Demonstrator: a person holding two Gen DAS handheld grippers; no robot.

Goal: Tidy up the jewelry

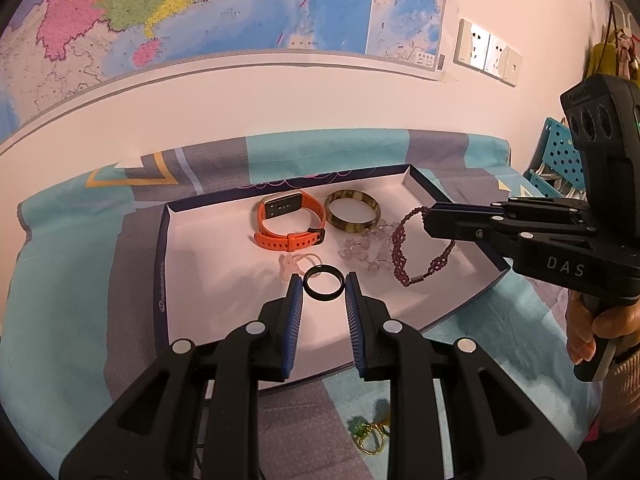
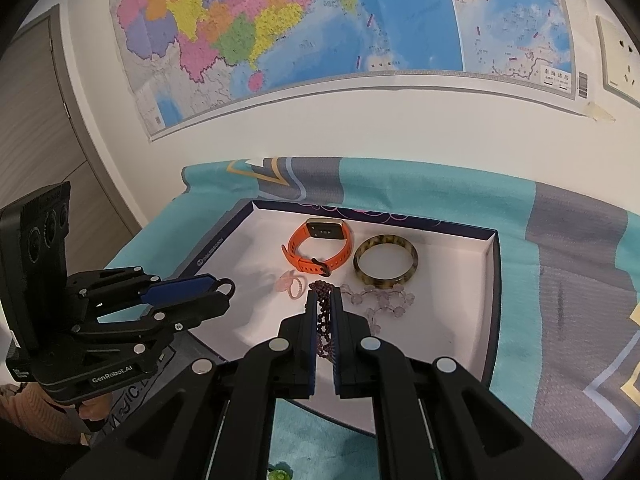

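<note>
Left wrist view: my left gripper point(image 1: 323, 286) pinches the black ring point(image 1: 323, 285) by its outer edge, over the tray point(image 1: 162, 264) toward its near edge; rigid, light, slick (easily squirted out).

Right wrist view: my right gripper point(image 2: 324, 312) is clamped on the limp maroon bead bracelet point(image 2: 323, 320); it drapes, so hold mid-strand.

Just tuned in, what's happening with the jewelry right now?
A person holds a gripper in each hand over the shallow box. The left gripper pinches a black ring. The right gripper is shut on a purple beaded bracelet. An orange watch, bangle and clear beads already lie inside.
</note>
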